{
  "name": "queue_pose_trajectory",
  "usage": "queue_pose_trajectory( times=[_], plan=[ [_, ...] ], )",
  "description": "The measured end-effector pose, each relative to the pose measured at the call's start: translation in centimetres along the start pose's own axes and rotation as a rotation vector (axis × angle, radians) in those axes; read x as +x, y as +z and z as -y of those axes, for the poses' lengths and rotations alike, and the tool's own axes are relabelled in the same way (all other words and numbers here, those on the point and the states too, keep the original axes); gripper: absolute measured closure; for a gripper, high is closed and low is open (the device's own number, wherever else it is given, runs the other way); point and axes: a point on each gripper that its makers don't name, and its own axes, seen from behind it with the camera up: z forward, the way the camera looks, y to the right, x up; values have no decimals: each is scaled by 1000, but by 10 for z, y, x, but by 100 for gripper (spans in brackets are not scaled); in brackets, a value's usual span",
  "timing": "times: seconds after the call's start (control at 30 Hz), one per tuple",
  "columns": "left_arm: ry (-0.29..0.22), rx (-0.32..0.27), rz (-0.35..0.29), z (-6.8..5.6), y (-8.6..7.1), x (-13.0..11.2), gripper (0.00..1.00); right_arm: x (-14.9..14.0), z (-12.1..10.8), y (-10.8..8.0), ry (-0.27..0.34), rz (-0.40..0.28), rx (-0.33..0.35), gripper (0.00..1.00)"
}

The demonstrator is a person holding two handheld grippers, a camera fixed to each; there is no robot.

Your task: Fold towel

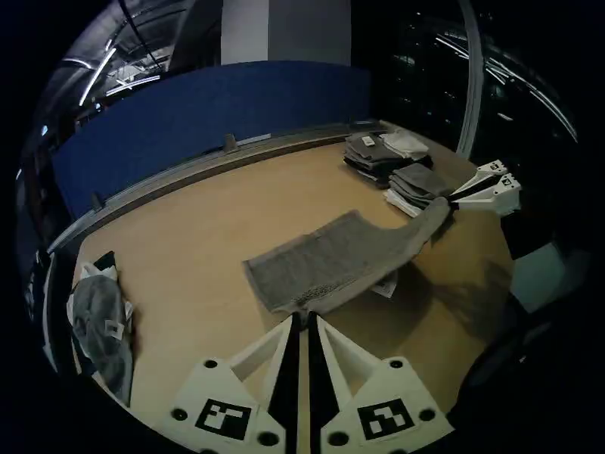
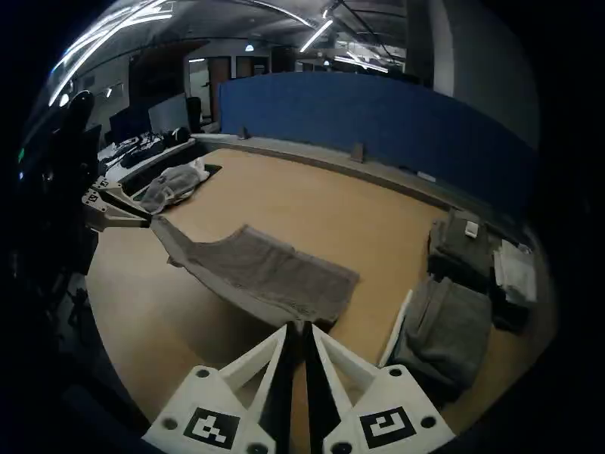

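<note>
Grey towel | long axis parallel to blue divider | your left gripper and right gripper each clamp one end

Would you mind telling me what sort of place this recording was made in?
Most likely an open-plan office: the towel rests partly on a long wooden desk backed by a blue partition screen, with monitors beyond and ceiling strip lights overhead.

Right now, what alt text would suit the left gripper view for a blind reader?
A gray towel is stretched over a wooden table, its near corner pinched in the shut jaws of the left gripper, its far end held by the right gripper. Folded towels are stacked behind; a crumpled cloth lies at left.
</note>
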Motion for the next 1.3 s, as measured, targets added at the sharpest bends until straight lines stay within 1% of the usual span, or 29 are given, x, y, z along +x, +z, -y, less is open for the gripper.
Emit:
queue_pose_trajectory(
  times=[0.47,0.7,1.07,1.3],
  plan=[
    [1,4,-20,-1,-9,10,93,10,0,-9,6,-23,-5,92],
    [-8,8,-28,-1,-11,14,93,11,0,-11,8,-28,-5,92],
    [-17,14,-17,0,-4,11,93,4,-2,-6,5,-17,-8,92],
    [-21,28,-2,4,7,9,93,3,-6,6,5,-6,-12,92]
  ],
)
